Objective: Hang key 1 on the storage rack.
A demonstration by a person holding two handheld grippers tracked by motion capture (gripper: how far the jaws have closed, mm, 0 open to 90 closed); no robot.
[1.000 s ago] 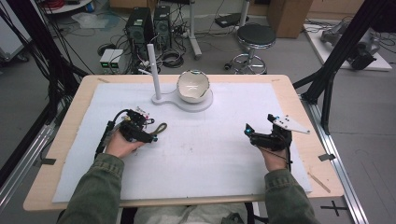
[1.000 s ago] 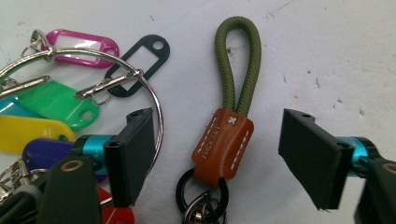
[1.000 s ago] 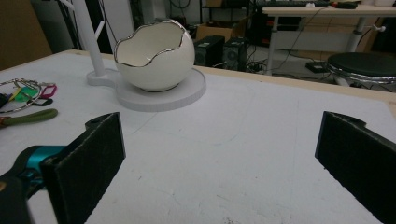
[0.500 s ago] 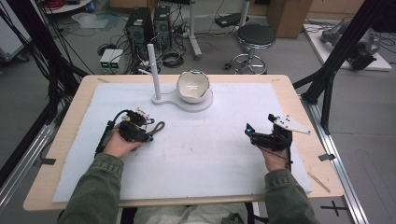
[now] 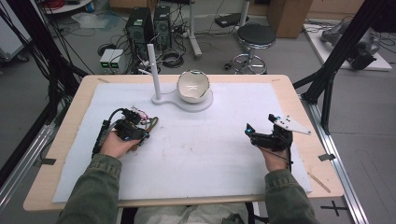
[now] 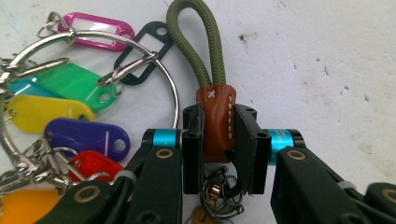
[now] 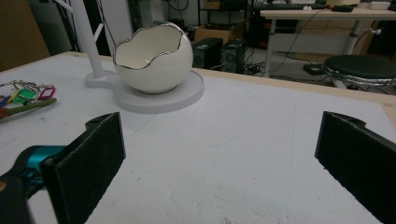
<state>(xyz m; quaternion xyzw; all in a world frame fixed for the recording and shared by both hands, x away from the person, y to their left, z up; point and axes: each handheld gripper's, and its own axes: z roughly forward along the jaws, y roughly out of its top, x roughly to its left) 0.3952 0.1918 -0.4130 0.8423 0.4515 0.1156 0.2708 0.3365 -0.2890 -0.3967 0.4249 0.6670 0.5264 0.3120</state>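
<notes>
In the high view, the left gripper lies low on the white mat that covers the desk, at the left side, and a bunch of keys with an olive cord loop is just at its front end. The right gripper rests on the mat at the right side, well apart from the keys, with a grey 3-cornered plate on top. Behind, near the far edge, a white egg-shaped bowl with a jagged rim stands on a round white base, and a white post rises from the same base just to its left. In the left gripper view, the fingers have just been closing, and now the 2 pads press from both sides on the brown leather tab of the key bunch, so the gap is only as wide as the tab. The olive cord loop comes out of the tab and lies flat on the mat ahead of the fingers. A large metal ring to the left carries many plastic tags: pink, black, green, yellow, purple, red and orange. Some small rings hang under the tab, between the fingers. In the right gripper view, the fingers stand wide apart with nothing between them, only bare mat. The bowl is ahead, a little to the left, and the key bunch lies far at the left edge.
</notes>
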